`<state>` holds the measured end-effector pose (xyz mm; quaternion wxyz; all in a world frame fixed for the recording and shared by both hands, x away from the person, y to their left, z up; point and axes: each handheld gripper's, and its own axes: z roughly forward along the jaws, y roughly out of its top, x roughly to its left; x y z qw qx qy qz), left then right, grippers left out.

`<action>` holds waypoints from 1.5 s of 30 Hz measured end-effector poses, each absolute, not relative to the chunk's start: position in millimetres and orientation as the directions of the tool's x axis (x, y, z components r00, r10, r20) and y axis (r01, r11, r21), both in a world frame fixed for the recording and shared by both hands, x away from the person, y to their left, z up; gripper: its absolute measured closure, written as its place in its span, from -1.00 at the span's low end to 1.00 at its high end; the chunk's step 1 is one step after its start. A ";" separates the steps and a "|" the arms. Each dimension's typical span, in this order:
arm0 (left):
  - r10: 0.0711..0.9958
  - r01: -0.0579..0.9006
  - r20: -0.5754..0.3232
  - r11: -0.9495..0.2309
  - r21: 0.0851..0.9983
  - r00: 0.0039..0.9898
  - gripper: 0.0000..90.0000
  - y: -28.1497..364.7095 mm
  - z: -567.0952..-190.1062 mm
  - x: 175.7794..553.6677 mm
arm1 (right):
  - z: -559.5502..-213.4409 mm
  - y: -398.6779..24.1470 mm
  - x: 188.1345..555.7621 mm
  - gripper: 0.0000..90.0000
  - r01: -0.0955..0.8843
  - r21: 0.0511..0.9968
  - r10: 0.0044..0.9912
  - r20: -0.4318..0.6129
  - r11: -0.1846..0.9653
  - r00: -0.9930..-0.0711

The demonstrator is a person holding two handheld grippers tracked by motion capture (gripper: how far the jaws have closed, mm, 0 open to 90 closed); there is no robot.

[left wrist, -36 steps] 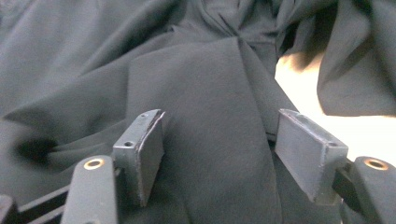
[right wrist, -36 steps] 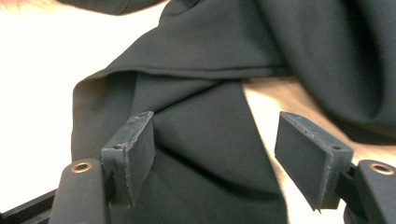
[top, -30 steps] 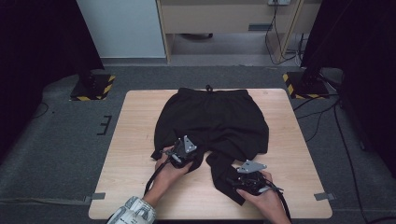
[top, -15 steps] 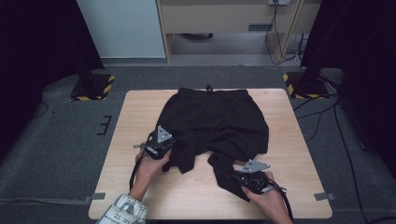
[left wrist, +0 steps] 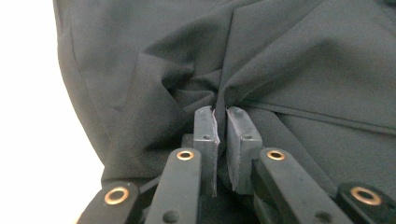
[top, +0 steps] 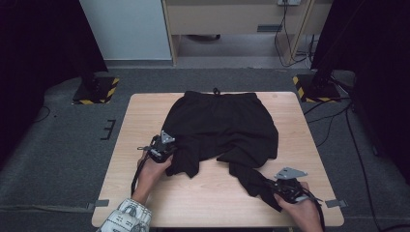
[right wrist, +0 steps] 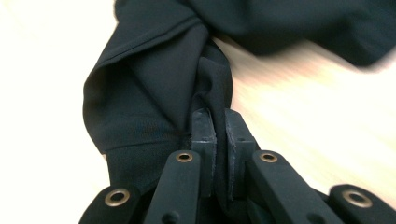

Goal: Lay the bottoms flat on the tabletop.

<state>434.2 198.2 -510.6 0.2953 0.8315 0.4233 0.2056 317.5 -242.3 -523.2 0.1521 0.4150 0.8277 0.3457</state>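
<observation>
Black shorts [top: 222, 121] lie spread on the wooden table [top: 145, 121], waistband at the far side, both legs toward me. My left gripper [top: 170, 151] has just closed its jaws and is shut on a fold of the left leg's fabric [left wrist: 303, 56], pinched between the pads [left wrist: 205, 128]. My right gripper [top: 271, 186] sits near the table's front right; its jaws have just closed too. It grips the bunched hem of the right leg [right wrist: 149, 70], which is drawn out in a twisted strip toward it.
The table's front edge runs just below my right hand [top: 300, 212]. Bare wood lies left of the shorts and between the two legs. Black stands with yellow-striped bases [top: 94, 89] flank the table's far corners, and cables [top: 329, 125] trail on the floor at right.
The left gripper slid left along the table with the left leg's fabric. The right gripper moved right toward the front corner, stretching out the right leg. Both sets of jaws closed on cloth.
</observation>
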 end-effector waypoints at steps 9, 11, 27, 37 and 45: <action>0.814 0.583 0.117 -0.499 0.640 0.569 0.77 194.7 -513.6 433.8 | -517.2 -294.8 286.0 0.84 0.649 0.673 0.867 0.025 0.353 -0.498; 0.814 0.581 0.122 -0.501 0.641 0.567 0.72 193.3 -513.8 433.3 | -513.4 -300.7 285.7 0.63 0.645 0.694 0.884 0.024 0.321 -0.466; 0.822 0.497 0.136 -0.456 0.738 0.552 0.01 199.3 -498.5 395.1 | -520.2 -239.1 325.5 0.10 0.586 0.733 0.794 0.106 0.345 -0.599; 0.810 0.440 0.116 -0.426 0.790 0.576 -0.04 190.2 -487.7 373.3 | -526.6 -225.9 340.0 0.53 0.573 0.715 0.771 0.074 0.401 -0.632; 0.758 0.376 0.139 -0.464 0.802 0.637 -0.06 168.2 -484.2 371.7 | -525.4 -230.8 333.5 0.92 0.568 0.704 0.747 0.079 0.427 -0.660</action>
